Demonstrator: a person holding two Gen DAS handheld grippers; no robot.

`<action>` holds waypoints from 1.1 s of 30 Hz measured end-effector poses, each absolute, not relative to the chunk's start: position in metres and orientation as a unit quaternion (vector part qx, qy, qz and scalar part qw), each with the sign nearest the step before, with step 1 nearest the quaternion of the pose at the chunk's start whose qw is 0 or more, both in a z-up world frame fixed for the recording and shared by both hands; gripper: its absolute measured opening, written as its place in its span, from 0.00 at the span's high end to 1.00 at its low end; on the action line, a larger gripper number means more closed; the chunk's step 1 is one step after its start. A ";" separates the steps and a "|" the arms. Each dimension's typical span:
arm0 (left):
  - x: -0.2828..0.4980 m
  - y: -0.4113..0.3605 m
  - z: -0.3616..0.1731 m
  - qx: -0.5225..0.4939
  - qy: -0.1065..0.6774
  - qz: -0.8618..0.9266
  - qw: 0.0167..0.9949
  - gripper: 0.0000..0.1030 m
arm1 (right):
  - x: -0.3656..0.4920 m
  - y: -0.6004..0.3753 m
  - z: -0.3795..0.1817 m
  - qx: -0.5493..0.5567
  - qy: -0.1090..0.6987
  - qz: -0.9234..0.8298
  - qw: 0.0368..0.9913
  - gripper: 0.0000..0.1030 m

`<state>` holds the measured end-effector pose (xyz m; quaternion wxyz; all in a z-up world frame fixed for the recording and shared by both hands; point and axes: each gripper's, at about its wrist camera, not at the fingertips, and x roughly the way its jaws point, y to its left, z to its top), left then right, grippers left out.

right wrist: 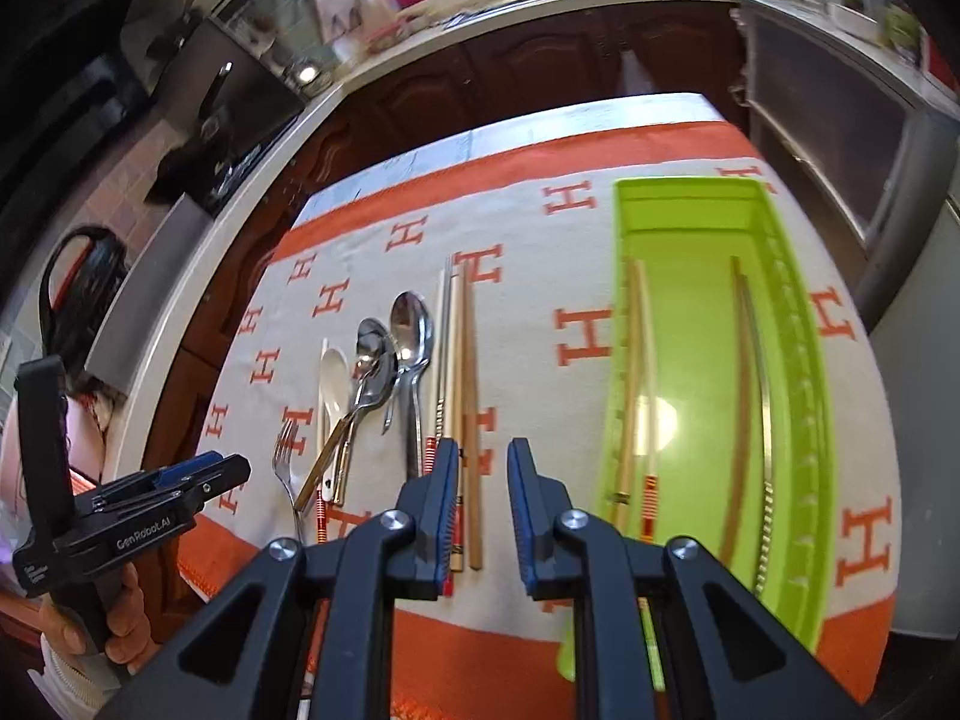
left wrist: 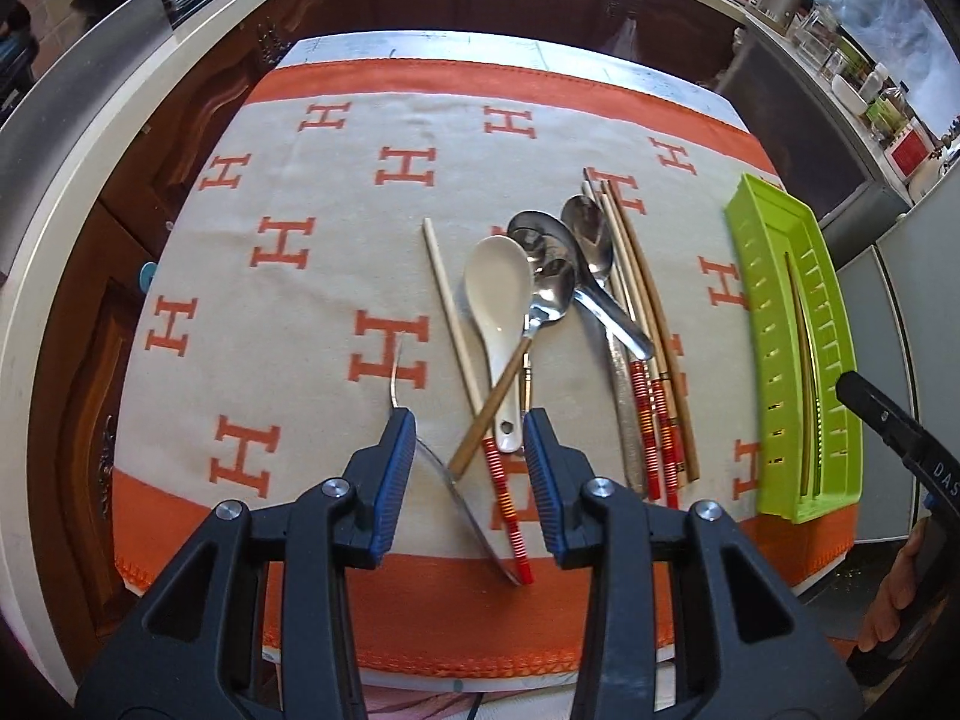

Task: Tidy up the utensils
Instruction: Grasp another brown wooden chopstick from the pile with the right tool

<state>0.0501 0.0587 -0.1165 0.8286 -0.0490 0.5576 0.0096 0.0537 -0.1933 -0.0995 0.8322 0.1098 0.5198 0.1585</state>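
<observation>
Utensils on bench, both tongs empty
Left tongs [left wrist: 470, 420] apart above white ceramic spoon [left wrist: 498, 300]; right tongs [right wrist: 478, 456] apart, green tray [right wrist: 690, 204] to their right holding chopsticks [right wrist: 636, 384].

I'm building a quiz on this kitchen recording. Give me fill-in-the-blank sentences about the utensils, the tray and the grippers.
1. The plastic tray is coloured ____.
2. The cloth under the utensils is printed with the orange letter ____.
3. The only non-metal spoon, the ceramic spoon, is coloured ____.
4. Between the fingers of the left gripper and the right gripper, ____ is gripped.

Missing words: green; H; white; nothing
</observation>
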 end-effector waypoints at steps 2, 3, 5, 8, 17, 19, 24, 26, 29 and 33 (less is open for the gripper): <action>0.050 0.060 -0.118 -0.049 0.554 0.007 0.831 0.67 | 0.060 -0.181 -0.107 0.096 0.532 0.159 0.826 0.84; 0.049 0.061 -0.119 -0.047 0.551 0.005 0.833 0.67 | 0.063 -0.174 -0.112 0.087 0.539 0.157 0.823 0.84; 0.047 0.062 -0.121 -0.046 0.549 0.000 0.835 0.67 | 0.068 -0.163 -0.122 0.068 0.552 0.153 0.817 0.84; 0.047 0.062 -0.126 -0.042 0.546 -0.012 0.837 0.67 | 0.074 -0.154 -0.135 0.042 0.566 0.146 0.810 0.84; 0.051 0.074 -0.141 -0.059 0.544 -0.038 0.836 0.67 | 0.088 -0.130 -0.163 -0.016 0.599 0.121 0.791 0.84; 0.053 0.079 -0.144 -0.066 0.544 -0.039 0.835 0.67 | 0.089 -0.127 -0.165 -0.025 0.598 0.113 0.793 0.87; 0.055 0.089 -0.149 -0.079 0.545 -0.040 0.834 0.67 | 0.095 -0.124 -0.172 -0.047 0.605 0.102 0.788 0.89; 0.055 0.093 -0.152 -0.083 0.545 -0.038 0.833 0.67 | 0.097 -0.122 -0.172 -0.059 0.598 0.100 0.793 0.89; 0.056 0.097 -0.155 -0.088 0.549 -0.037 0.831 0.67 | 0.102 -0.117 -0.173 -0.067 0.593 0.095 0.797 0.89; 0.056 0.097 -0.157 -0.089 0.549 -0.039 0.830 0.67 | 0.113 -0.113 -0.173 -0.073 0.576 0.095 0.809 0.89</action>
